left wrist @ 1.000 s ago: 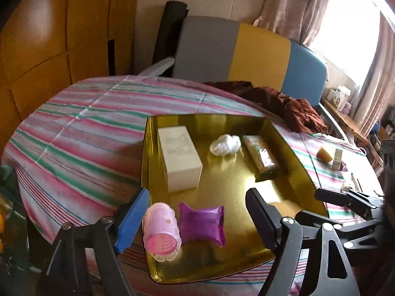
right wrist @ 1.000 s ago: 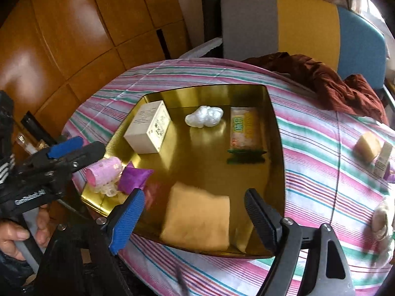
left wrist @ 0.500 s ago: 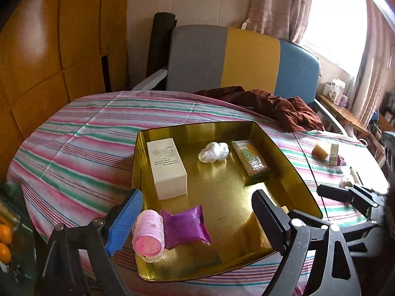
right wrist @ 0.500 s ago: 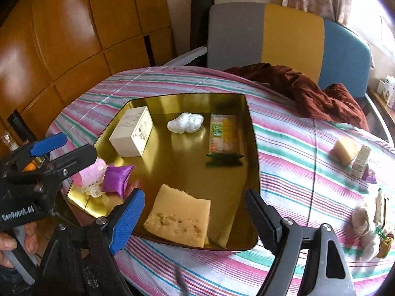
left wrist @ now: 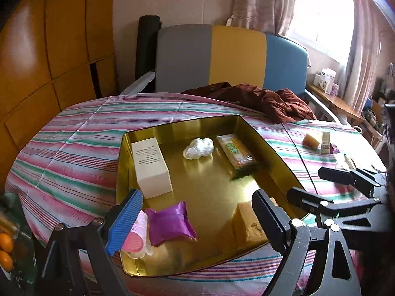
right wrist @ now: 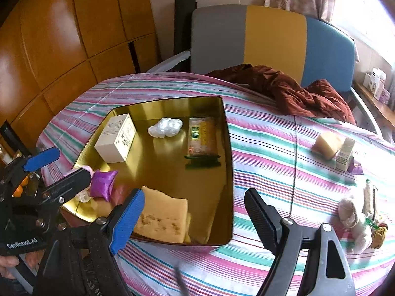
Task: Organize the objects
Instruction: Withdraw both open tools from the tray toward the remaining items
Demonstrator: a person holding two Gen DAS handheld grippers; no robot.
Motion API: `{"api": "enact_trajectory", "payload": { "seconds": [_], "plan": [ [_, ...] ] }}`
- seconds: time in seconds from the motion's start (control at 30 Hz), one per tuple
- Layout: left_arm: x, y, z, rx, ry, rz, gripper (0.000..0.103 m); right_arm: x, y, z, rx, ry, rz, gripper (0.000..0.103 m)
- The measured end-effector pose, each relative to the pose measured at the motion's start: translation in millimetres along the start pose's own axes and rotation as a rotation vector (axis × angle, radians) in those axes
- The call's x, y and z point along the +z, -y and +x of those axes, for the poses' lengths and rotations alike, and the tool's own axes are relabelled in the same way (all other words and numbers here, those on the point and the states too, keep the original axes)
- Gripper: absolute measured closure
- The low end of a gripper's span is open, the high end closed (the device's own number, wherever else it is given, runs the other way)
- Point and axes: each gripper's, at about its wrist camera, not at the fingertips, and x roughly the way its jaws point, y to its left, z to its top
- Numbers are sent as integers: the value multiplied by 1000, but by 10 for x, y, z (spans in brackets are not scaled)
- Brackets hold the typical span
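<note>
we see shiny gold tray on striped cloth, ahead of both tongs. six things inside: white carton, crinkled plastic wad, snack packet, satin purple pouch, pink roller, porous sponge. left tongs, right tongs gape wide, empty.

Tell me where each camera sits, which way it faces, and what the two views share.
Left wrist: rides the left gripper, angled down over the gold tray's near-left corner; its own open fingers and the right gripper show.
Right wrist: rides the right gripper, angled down at the tray's near-right edge; the left gripper and a hand show.
Shared: tray, white box, purple packet, sponge, chair.
</note>
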Motion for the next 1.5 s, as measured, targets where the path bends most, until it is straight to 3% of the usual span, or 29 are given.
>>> {"api": "enact_trajectory", "payload": {
  "seconds": [0.93,1.23,1.37,1.5],
  "plan": [
    [-39,367,114,-43,-46,100,12,-55,604,-91,-101,8,110,19],
    [10,582,147,-95,-44,146,12,-137,1385,-289,-221,-7,257,19],
    [25,706,172,-118,-49,168,12,-210,1935,-521,-316,4,375,19],
    [69,867,206,-156,-54,196,12,-351,2572,-830,-390,47,570,19]
  ]
}}
